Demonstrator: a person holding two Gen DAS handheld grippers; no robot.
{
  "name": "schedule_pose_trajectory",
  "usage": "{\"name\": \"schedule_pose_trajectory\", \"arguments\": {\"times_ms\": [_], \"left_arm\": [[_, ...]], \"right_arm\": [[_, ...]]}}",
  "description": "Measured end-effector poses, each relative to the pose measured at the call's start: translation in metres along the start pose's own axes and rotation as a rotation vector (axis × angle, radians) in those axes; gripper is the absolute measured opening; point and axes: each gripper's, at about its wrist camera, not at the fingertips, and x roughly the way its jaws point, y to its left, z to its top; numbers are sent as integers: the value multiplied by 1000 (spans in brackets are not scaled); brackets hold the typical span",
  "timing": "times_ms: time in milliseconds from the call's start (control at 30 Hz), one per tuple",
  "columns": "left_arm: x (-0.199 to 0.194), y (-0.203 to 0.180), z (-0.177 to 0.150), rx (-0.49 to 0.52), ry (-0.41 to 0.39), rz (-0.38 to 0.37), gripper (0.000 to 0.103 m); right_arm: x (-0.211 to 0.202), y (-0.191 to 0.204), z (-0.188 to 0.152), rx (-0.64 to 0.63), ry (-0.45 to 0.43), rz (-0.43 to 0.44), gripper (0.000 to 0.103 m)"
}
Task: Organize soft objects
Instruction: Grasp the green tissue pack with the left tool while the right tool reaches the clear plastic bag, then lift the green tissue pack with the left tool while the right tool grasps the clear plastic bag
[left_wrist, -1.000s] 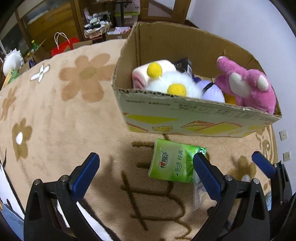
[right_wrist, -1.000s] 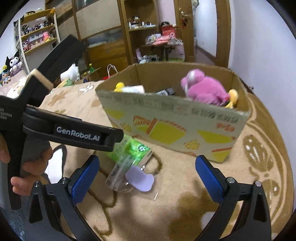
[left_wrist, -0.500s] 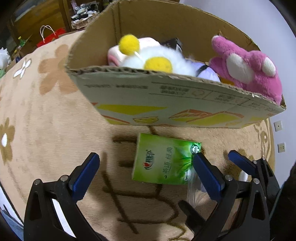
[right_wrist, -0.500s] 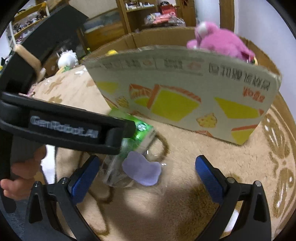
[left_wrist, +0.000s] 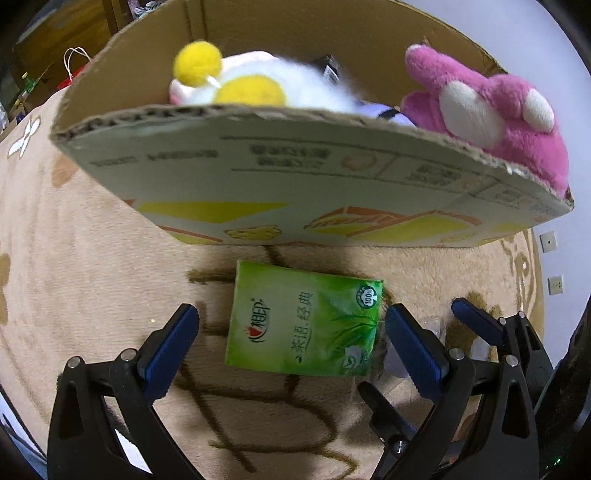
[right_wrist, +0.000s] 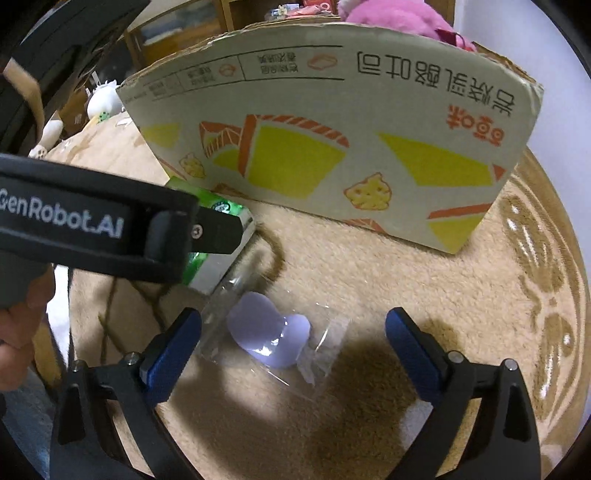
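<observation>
We have dropped both wide-open grippers, left (left_wrist: 290, 343) over the green tissue pack (left_wrist: 303, 321), right (right_wrist: 293, 347) over the clear-bagged lilac pad (right_wrist: 269, 338); 2 pickups look next.

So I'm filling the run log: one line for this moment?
left gripper: open over tissue pack | right gripper: open over clear bag | box: behind
</observation>
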Motion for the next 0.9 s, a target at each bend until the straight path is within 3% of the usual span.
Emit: {"name": "schedule_pose_trajectory", "arguments": {"times_ms": [100, 267, 567, 900], "left_arm": [[5, -5, -2, 14, 9, 21, 100], [13, -8, 1, 11, 38, 122, 97], [11, 7, 2, -38, 53, 135, 77], [5, 19, 3, -73, 85, 115, 77]], "right_arm": [[0, 4, -1, -5, -2, 3, 103], [-6, 4, -11, -1, -1, 14, 103], [-5, 29, -28, -71, 6, -41, 103], [-9, 35, -35, -57, 8, -40, 103]]}}
